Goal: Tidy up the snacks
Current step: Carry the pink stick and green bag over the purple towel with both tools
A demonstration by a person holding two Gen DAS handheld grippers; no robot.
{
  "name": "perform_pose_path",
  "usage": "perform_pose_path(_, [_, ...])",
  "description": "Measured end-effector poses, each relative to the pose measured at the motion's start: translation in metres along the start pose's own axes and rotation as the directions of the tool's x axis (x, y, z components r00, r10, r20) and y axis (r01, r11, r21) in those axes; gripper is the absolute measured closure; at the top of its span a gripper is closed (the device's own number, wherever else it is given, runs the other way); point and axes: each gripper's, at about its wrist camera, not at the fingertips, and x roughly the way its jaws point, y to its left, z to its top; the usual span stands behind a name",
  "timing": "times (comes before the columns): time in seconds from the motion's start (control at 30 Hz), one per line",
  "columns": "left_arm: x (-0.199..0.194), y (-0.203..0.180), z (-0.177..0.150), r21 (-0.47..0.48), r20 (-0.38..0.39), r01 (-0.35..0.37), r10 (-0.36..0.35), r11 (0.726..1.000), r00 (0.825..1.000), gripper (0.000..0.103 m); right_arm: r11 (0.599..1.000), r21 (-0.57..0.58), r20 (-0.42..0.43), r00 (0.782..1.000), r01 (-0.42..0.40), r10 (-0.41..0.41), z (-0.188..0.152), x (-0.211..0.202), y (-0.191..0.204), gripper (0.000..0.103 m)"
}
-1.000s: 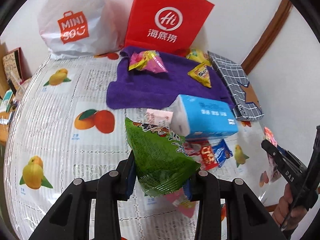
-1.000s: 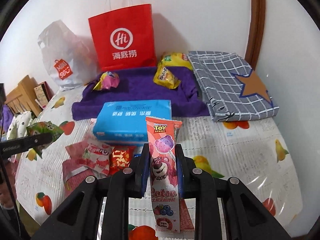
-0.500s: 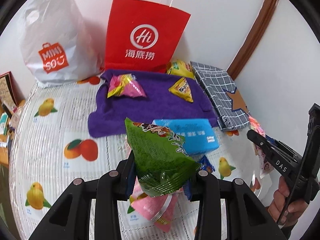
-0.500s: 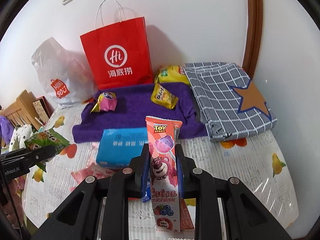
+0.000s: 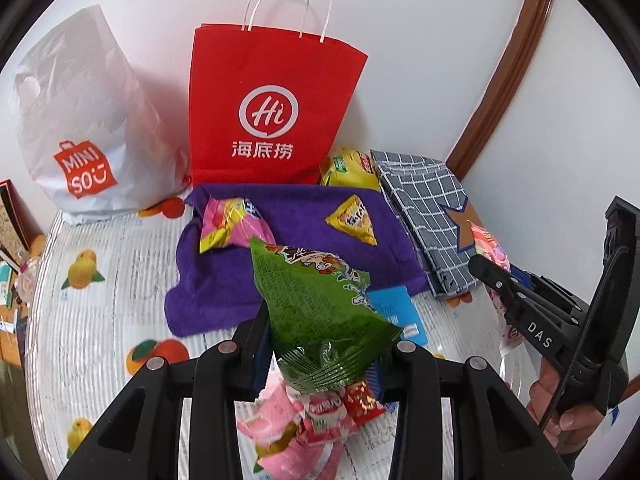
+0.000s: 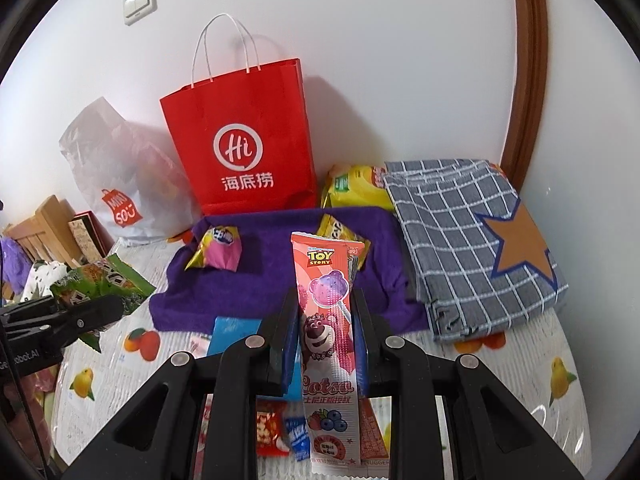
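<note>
Two grippers loaded: left gripper (image 5: 326, 354) pinching green snack bag (image 5: 316, 300); right gripper (image 6: 326, 330) clamped on pink lollipop packet (image 6: 328, 340), above fruit-print tablecloth (image 5: 100, 320).

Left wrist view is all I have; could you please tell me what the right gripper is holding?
Observer: The right gripper is shut on a pink Toy Story lollipop packet, upright between its fingers.
Operator: Thank you. Is anything on the wall near the red bag?
Observer: Yes, a white switch sits up and left of the red bag.
Operator: Does the checked cloth's star show whole?
Observer: Yes, the checked cloth shows a whole orange star outlined in blue.
</note>
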Motion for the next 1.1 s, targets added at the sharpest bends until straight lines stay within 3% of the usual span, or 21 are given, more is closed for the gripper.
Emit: perform_pose_path(1.1, [0.087,0.046,0.09,-0.047,0.006,-0.065,0.065,0.997,0.998,0.067,1.0,0.031,-0.046,0.999,-0.002,0.003,0.066,0.117,-0.01,0.079])
